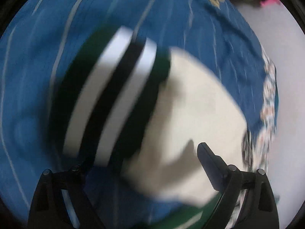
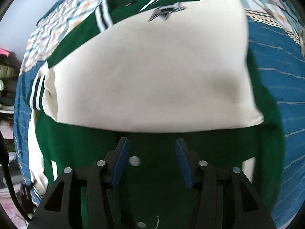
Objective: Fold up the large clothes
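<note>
A green varsity jacket with cream sleeves lies on a bed. One cream sleeve is folded across the green body, its striped cuff at the left. A star badge and the striped collar lie beyond it. My right gripper hangs open over the green front, blue pads apart, with nothing pinched. The left wrist view is blurred: the black-and-white striped cuff and cream sleeve lie below my left gripper. Its jaws stand wide, with only the right finger clear.
A blue sheet with pale stripes covers the bed. A plaid cloth lies past the jacket, and a patterned cloth marks the bed's edge. Pale floor lies beyond. Clutter stands at the left.
</note>
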### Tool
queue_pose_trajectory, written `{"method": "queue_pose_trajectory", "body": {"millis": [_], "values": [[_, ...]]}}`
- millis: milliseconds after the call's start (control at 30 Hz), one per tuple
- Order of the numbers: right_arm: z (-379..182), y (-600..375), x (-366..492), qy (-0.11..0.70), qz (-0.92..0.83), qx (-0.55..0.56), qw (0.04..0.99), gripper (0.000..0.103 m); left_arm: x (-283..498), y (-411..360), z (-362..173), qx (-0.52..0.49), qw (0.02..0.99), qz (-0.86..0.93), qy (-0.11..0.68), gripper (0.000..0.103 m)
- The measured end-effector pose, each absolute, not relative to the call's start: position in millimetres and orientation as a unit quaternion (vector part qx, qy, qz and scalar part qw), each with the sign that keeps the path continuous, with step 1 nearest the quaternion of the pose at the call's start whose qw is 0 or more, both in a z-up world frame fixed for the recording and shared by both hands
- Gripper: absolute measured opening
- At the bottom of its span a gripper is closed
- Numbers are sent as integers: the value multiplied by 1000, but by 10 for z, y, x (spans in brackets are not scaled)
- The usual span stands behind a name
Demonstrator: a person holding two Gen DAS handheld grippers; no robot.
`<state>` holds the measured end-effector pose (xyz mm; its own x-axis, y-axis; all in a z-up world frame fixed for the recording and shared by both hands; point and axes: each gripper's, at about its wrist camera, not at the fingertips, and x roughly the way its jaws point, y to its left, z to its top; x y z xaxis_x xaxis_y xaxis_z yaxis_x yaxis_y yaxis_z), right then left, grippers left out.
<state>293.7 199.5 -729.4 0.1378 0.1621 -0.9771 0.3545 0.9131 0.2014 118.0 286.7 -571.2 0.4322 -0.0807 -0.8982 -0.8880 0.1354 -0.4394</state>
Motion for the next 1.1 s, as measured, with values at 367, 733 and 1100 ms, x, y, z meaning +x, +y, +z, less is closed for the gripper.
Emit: {"method": "queue_pose_trajectory", "body": {"millis": [367,733,1100], "values": [[-6912,2294,3299,650,-27,222,727,54,2525,3824,-4913,-335,764,352,426,18],[-7414,3319,4541,674,91,266,683,37,3741,3548,-3933,-171,867,242,402,17],[-6642,2718,4101,648,-89,32,756,81,3599,2403,-3252,-4,913,195,358,14]]}}
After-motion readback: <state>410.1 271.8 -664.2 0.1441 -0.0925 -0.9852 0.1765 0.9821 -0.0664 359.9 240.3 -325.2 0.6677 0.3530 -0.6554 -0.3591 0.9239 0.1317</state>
